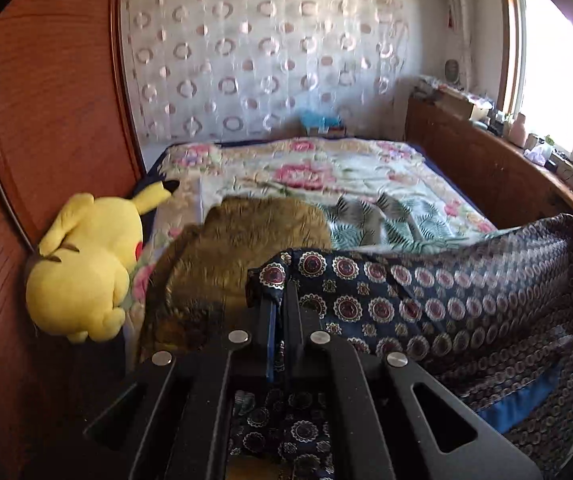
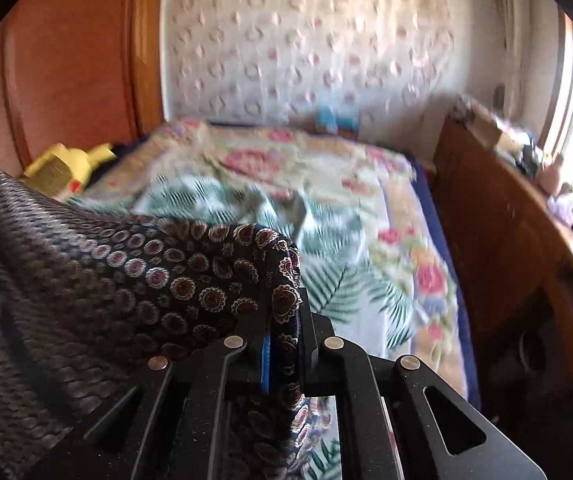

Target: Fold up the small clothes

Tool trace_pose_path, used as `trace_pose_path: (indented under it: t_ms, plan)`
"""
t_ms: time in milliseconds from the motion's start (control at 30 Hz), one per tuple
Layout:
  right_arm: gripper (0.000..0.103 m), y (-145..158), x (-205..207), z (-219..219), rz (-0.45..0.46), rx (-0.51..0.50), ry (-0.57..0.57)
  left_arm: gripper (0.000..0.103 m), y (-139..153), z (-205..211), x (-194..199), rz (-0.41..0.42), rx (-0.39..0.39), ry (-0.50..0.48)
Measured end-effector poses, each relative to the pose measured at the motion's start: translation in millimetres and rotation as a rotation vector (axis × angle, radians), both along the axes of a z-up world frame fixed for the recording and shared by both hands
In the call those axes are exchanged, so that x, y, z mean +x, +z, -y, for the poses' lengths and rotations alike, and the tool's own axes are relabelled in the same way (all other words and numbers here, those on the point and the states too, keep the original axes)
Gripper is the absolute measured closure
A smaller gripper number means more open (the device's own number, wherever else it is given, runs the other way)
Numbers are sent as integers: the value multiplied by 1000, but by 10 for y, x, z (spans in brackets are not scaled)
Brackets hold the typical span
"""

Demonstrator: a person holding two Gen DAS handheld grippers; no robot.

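Note:
A dark navy patterned garment (image 1: 426, 296) with red and cream medallions hangs stretched between both grippers above the bed. My left gripper (image 1: 280, 292) is shut on its left corner, which folds over the fingertips. In the right wrist view the same garment (image 2: 134, 272) runs off to the left, and my right gripper (image 2: 286, 312) is shut on its right corner, with cloth bunched between the pads. A blue lining shows at the garment's lower edge. The right wrist view is blurred.
A floral bedspread (image 1: 326, 172) covers the bed, with a leaf-print cloth (image 1: 398, 220) lying on it. A yellow plush toy (image 1: 86, 264) and a brown furry cushion (image 1: 246, 248) sit at the left by the wooden headboard (image 1: 46, 120). A cluttered wooden ledge (image 1: 498, 160) runs along the right under the window.

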State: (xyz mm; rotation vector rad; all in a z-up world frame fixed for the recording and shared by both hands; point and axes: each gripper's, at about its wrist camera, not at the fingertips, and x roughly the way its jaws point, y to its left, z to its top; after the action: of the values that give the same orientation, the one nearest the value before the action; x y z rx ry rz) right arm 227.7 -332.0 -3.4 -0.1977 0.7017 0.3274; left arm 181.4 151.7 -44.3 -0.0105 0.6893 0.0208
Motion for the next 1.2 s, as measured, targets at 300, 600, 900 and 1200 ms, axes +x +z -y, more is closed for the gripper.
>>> trace_pose_path:
  t_ms: [300, 600, 900, 1200]
  plan:
    - [51, 84, 97, -276, 10, -1, -82, 62, 7, -16, -262, 13, -30, -21]
    - [50, -150, -825, -386, -1, 32, -17, 24, -143, 21, -727, 21, -41, -25]
    - [50, -398, -1416, -358, -66, 26, 5, 24, -283, -110, -851, 12, -41, 9]
    - [50, -427, -1756, 122, -73, 49, -55, 25, -415, -161, -795, -13, -72, 7]
